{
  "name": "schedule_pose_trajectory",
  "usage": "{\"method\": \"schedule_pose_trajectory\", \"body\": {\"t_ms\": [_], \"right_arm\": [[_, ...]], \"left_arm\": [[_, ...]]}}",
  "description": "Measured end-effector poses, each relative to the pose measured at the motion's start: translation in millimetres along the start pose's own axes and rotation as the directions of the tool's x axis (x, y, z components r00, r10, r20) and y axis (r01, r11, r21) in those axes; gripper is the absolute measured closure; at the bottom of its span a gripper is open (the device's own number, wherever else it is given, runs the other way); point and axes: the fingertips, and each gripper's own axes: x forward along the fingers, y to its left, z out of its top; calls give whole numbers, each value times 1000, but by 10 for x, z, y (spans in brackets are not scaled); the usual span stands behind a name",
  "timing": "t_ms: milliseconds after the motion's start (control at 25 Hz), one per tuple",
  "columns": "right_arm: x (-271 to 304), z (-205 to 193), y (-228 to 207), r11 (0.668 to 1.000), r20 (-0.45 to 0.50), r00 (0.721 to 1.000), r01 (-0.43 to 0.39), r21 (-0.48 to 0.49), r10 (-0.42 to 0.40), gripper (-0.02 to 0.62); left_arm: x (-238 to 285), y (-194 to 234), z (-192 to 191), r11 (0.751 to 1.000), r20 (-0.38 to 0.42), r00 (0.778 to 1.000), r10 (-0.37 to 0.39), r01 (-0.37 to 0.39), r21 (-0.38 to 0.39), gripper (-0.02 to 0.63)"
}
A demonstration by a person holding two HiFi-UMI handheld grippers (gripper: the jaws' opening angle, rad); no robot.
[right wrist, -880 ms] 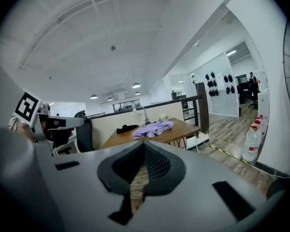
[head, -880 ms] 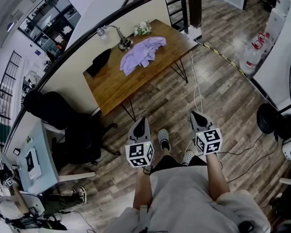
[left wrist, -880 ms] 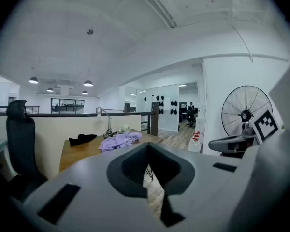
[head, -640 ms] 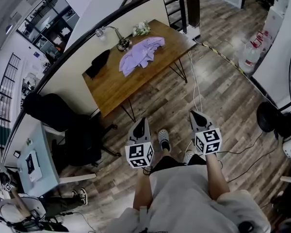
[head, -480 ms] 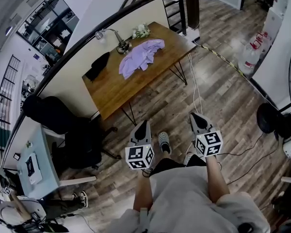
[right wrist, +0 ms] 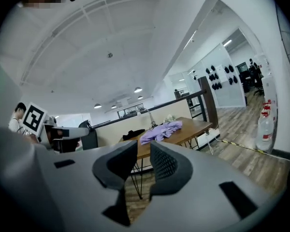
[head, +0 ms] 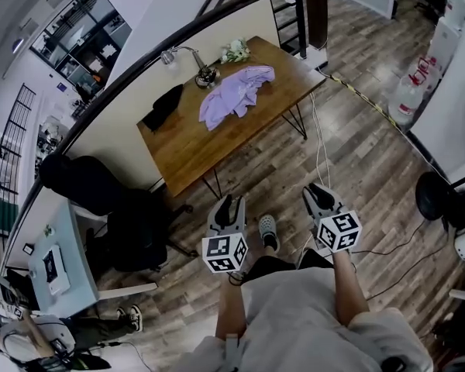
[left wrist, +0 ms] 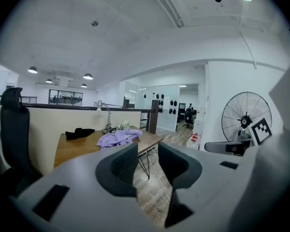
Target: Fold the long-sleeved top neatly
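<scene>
- Presently, the long-sleeved top (head: 236, 93): lilac, lying in a crumpled heap on the far half of the wooden table (head: 187, 147). It is unfolded, its sleeves are not laid out, and nothing touches it.
- Wooden table: it stands along a low partition wall on thin dark legs, well apart from the person.
- Desk lamp (head: 205, 74): on the table, just beside the top's far edge.
- Pale bunch (head: 235, 50), perhaps flowers: near the table's far corner, too small to tell more.
- Dark cloth item (head: 161, 105): towards the table's left end, apart from the top.
- Cables (head: 319, 142): trailing over the plank floor between the table and the person.
- Left gripper (head: 225, 204): held before the person's body above the floor. Its jaws are spread with a clear gap and nothing lies between them. Its own view shows the top far off beyond them.
- Right gripper (head: 318, 194): held alongside the left one. Its jaws are set closer, with only a narrow gap showing, and they pinch nothing.
- Step in hand, as judged: the approach to the table. No fold has begun.
- Next move, as judged: walk up to the table, minding the cables. Then widen the right jaws, take the heap by its edges and spread it flat, sleeves out, before any fold.
</scene>
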Motion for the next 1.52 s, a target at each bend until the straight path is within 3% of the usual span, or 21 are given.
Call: {"method": "schedule_pose_trajectory", "body": {"t_ms": [320,640,1080,1280,1520], "right_arm": [[483,32,56,1000,-30,999,-13,-12,12,472],[1199,167,-193,1000,-71,997,28,-9,-29,471],[2214,867,-466,995,3,996,93,30,-93,465],[2479,894,-601,990,-25,989,143,-6,-143,465],[2584,916,-683,981,-49,980,192,-35,-194,460]], "left_arm": [[277,413,93,997,2,1000,-20,20,-69,472],[1028,971,286,993,4,999,-38,38,-111,472],[2110,1684,945,991,20,993,-113,115,-66,472],[2478,1875,922,978,32,984,-176,178,-107,474],[2600,2014,737,968,8,979,-204,203,-147,474]]}}
